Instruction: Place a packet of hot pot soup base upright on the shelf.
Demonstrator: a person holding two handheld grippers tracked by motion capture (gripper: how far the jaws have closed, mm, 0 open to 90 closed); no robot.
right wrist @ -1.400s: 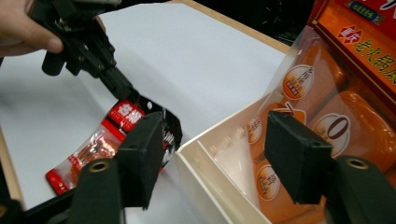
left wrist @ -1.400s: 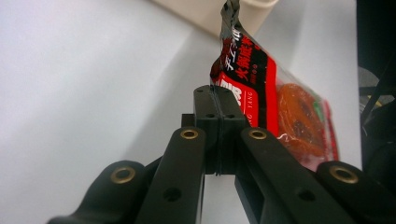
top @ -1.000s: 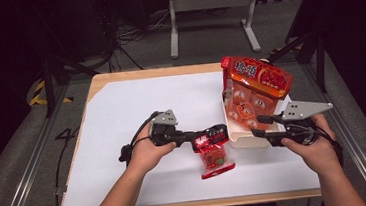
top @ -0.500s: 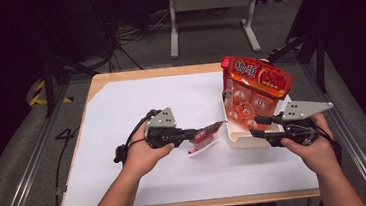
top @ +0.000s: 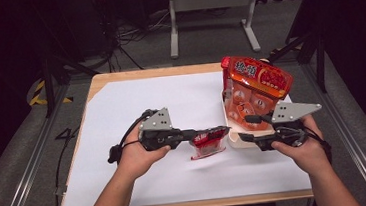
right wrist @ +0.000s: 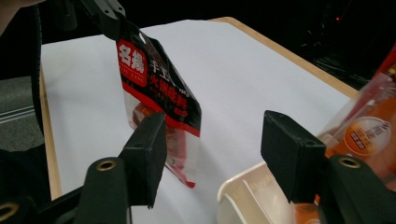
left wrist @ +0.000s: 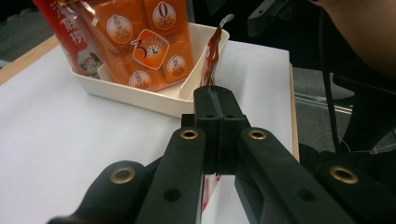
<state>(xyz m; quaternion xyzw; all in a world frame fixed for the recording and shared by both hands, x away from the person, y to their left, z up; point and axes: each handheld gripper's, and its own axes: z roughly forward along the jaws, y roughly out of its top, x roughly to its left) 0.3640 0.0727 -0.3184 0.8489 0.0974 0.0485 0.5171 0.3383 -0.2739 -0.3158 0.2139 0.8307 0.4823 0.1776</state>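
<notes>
Left gripper (top: 222,129) with fingers pinched tight on the top edge of a small red sauce packet (top: 207,142), packet hanging just above the white desk (top: 136,107) beside a cream tray (top: 238,139) of orange snack bags (top: 254,84), right gripper (top: 243,130) at the tray's near edge, fingers wide apart, holding nothing

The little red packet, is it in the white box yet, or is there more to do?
Not yet. The big orange bag already stands in the white box. The left tool is shut on the little red packet, lifted beside the box. The right tool is open at the box's rim. Putting the packet in is left.
</notes>
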